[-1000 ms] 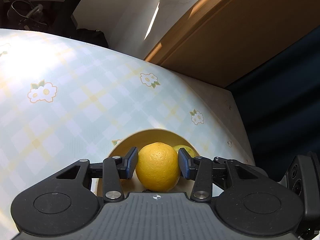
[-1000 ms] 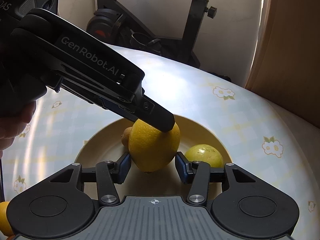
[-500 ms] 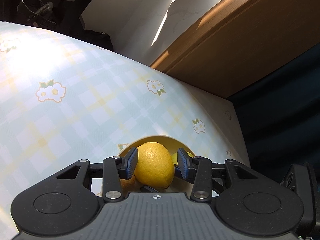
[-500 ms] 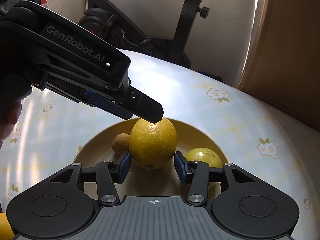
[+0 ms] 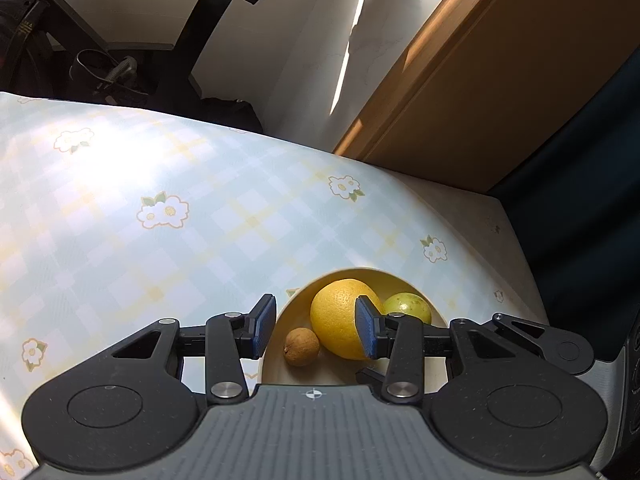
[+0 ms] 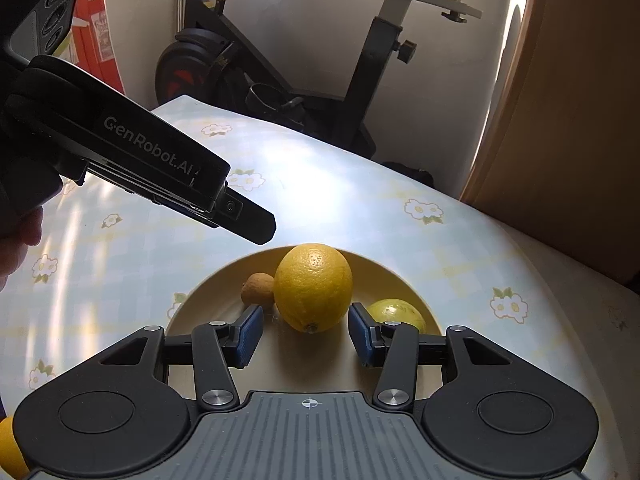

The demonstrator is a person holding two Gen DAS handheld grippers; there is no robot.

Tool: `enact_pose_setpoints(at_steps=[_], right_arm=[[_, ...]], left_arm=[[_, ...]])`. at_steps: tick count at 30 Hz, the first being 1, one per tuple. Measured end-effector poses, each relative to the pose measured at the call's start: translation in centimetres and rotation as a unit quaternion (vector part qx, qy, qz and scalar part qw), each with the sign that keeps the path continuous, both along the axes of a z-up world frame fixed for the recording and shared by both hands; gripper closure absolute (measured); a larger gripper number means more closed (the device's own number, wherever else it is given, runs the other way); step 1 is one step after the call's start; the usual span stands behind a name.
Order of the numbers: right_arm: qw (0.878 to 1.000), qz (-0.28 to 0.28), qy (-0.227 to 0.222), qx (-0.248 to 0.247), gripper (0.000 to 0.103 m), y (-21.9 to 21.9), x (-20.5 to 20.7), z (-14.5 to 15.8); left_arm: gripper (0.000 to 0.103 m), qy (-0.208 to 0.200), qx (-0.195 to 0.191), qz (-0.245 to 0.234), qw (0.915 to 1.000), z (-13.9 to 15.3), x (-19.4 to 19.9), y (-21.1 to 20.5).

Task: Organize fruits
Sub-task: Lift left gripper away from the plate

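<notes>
A big yellow lemon (image 6: 314, 286) lies in the cream plate (image 6: 208, 292), with a small brown fruit (image 6: 258, 288) on its left and a yellow-green fruit (image 6: 396, 314) on its right. My right gripper (image 6: 306, 334) hangs open just short of the lemon, its pads clear of it. My left gripper (image 6: 256, 226) hovers above and to the left of the lemon without touching it. In the left wrist view, the left gripper (image 5: 316, 330) is open over the plate's rim (image 5: 360, 270). Below it lie the lemon (image 5: 336, 316), brown fruit (image 5: 302, 346) and green fruit (image 5: 408, 306).
The plate sits on a table with a pale checked flower cloth (image 6: 360, 200). An exercise bike (image 6: 280, 80) stands behind the table and a wooden panel (image 6: 580, 120) is at the right. A yellow fruit (image 6: 6, 452) peeks in at the lower left, and a hand (image 6: 16, 240) holds the left gripper.
Both grippers have lifted and drawn back from the plate. The left gripper's tip has come off the top of the lemon, which stays in the plate. Neither jaw width has changed.
</notes>
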State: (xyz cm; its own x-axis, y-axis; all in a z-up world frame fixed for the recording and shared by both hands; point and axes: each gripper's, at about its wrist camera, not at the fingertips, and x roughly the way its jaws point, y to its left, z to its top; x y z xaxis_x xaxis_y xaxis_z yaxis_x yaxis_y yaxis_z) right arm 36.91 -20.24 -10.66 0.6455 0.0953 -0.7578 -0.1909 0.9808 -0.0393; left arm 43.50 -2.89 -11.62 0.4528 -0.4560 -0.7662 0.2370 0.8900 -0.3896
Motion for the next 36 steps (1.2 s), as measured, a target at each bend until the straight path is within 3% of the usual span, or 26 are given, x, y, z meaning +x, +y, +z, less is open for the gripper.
enact_pose_setpoints(at_steps=[17, 28, 36], right_arm=[[1.0, -0.011, -0.021, 0.012, 0.06, -0.3, -3.7, 1.9], [0.999, -0.031, -0.031, 0.032, 0.059, -1.3, -7.2, 2.0], [0.996, -0.053, -0.047, 0.058, 0.059, -2.6, -10.4, 1.2]], left_arm=[[0.057, -0.028, 0.058, 0.018, 0.9977, 2.0, -5.0, 0.7], [0.056, -0.064, 0.089, 0.026, 0.9937, 3.3, -8.5, 2.9], [0.055, -0.076, 0.105, 0.041, 0.9907, 2.7, -12.3, 4.4]])
